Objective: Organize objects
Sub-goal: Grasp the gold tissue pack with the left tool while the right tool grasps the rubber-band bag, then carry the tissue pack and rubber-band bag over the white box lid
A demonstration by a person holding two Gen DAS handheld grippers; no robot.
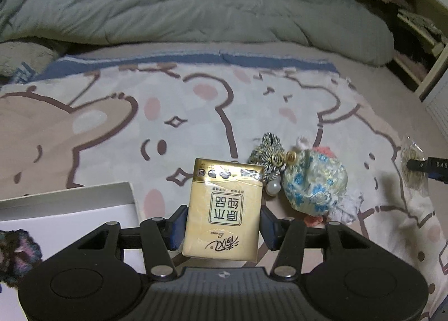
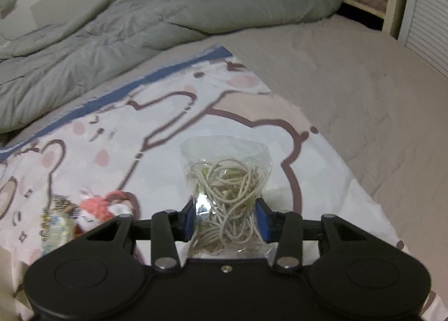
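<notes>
My left gripper (image 1: pixel 221 225) clamped the golden plastic-wrapped tissue pack (image 1: pixel 222 209), my right gripper (image 2: pixel 225 221) pinched the clear bag of beige cords (image 2: pixel 226 195), probably for the white box (image 1: pixel 67 209).

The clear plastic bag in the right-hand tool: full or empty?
Full: the clear bag is stuffed with tangled pale cords, and the right gripper pinches its middle.

Dim, bluish indoor light; glare on the packet (image 1: pixel 222 206) and bag (image 2: pixel 226 195); fisheye bends and darkens the corners; slight blur.
</notes>
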